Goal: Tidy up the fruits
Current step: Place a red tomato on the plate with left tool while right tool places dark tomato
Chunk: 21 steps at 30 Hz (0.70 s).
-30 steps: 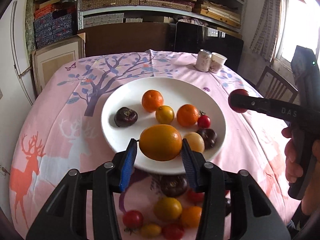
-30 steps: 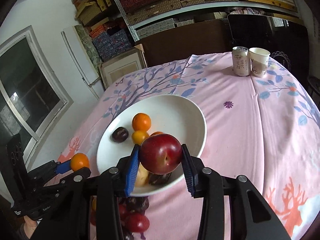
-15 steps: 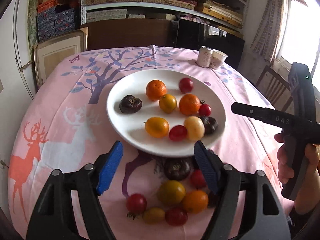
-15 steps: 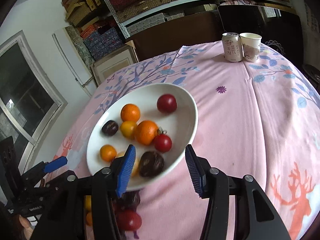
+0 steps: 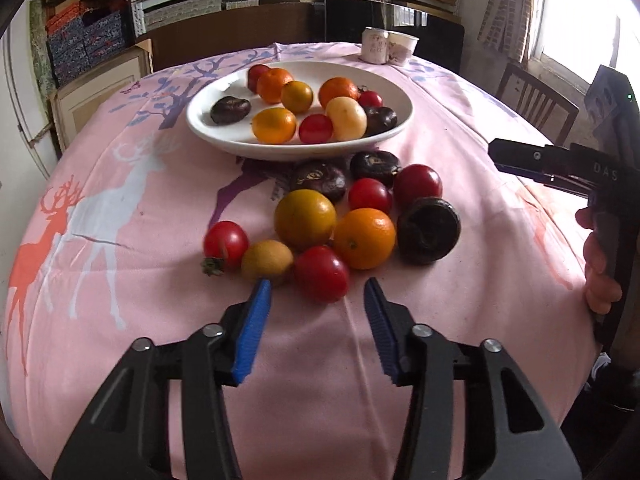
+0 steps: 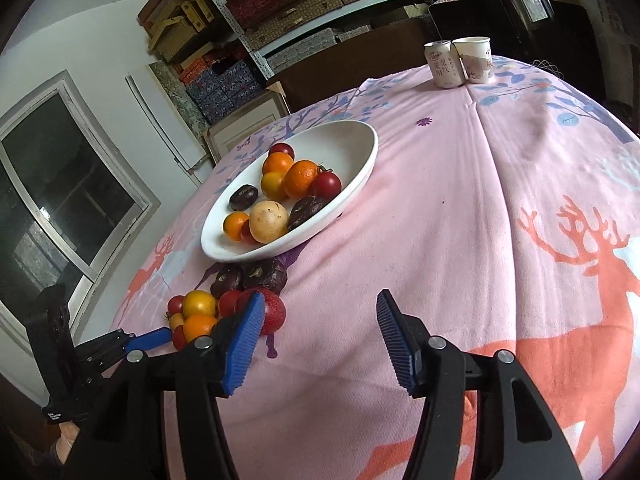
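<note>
A white plate (image 5: 394, 130) (image 6: 360, 164) on the pink cloth holds several fruits: oranges, red tomatoes, a pale yellow one and dark purple ones. A pile of loose fruits (image 5: 332, 220) (image 6: 224, 300) lies on the cloth in front of the plate. My left gripper (image 5: 316, 292) is open and empty, just short of a red tomato (image 5: 321, 274) at the pile's near edge. My right gripper (image 6: 320, 304) is open and empty, low over the cloth to the right of the pile; it also shows at the right in the left wrist view (image 5: 560, 164).
A drink can (image 6: 440, 64) and a paper cup (image 6: 476, 58) stand at the table's far edge. Shelves with boxes line the back wall. A wooden chair (image 5: 536, 100) stands at the right of the table.
Both grippers let go of their fruits, an orange and a red plum, onto the plate, opened, and pulled back towards the near side of the table by the loose pile.
</note>
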Available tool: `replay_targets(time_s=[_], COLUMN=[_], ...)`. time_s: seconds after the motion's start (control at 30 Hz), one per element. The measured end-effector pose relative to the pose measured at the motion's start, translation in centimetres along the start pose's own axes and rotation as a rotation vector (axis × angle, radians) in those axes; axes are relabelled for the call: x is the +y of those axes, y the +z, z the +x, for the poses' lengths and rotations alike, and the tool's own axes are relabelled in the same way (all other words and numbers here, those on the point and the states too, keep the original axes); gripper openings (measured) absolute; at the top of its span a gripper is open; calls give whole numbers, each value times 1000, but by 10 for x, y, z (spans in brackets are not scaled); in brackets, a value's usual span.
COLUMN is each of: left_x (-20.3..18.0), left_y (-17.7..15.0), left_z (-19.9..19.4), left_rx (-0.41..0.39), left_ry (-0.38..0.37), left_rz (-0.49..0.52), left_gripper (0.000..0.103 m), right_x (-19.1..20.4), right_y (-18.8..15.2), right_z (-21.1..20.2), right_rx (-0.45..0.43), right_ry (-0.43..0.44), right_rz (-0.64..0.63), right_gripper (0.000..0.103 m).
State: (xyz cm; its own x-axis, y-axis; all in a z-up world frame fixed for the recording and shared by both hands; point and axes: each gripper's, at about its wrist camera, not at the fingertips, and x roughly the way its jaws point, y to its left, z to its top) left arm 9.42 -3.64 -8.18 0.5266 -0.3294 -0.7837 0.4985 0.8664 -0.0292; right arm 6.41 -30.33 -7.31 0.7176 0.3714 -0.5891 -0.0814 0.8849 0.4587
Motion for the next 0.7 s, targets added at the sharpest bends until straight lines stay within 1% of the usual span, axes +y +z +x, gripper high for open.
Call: replay_targets(time_s=[0.13,0.23,0.27,0.3,0.37,0.4,0.5,0.57,0.6,0.63,0.67,0.7], left_x=[-7,-6,-7,-8,-10,-11,-2,12,18,25,29,30], left_y=[10,14,15,16,15,15,12,9,8,8,8,8], left_z=[8,14,16,17,16,14,-1,-16,-19,-20,-20,-20], left_rx=[5,19,27,35,26,10,-65,-137,-152,-159,-158,-155], left_ry=[25,29,26,25,38,42,24,-7,-10,-15,-25,-32], left_rz=[23,18,22,27,37,37,-15,-86,-117,-154,-172,-178], left_gripper=[33,33,34,37,37,29,28,28,28,28,28,28], right_x=[-1,-1,0,2,7,11,26,43,51,60,68,73], right_y=[0,0,0,-1,-2,-3,-9,-17,-22,-26,-29,-30], right_z=[0,-1,-1,-1,1,2,10,14,16,18,20,24], right_rx=[0,-4,-5,-2,7,20,104,154,173,180,180,187], right_ry=[1,5,4,5,3,6,61,86,90,75,45,33], right_rz=[6,5,-1,-12,-39,-58,-143,-222,-262,-301,-339,-352], right_gripper=[59,59,59,59,59,59,59,59,59,59,59,59])
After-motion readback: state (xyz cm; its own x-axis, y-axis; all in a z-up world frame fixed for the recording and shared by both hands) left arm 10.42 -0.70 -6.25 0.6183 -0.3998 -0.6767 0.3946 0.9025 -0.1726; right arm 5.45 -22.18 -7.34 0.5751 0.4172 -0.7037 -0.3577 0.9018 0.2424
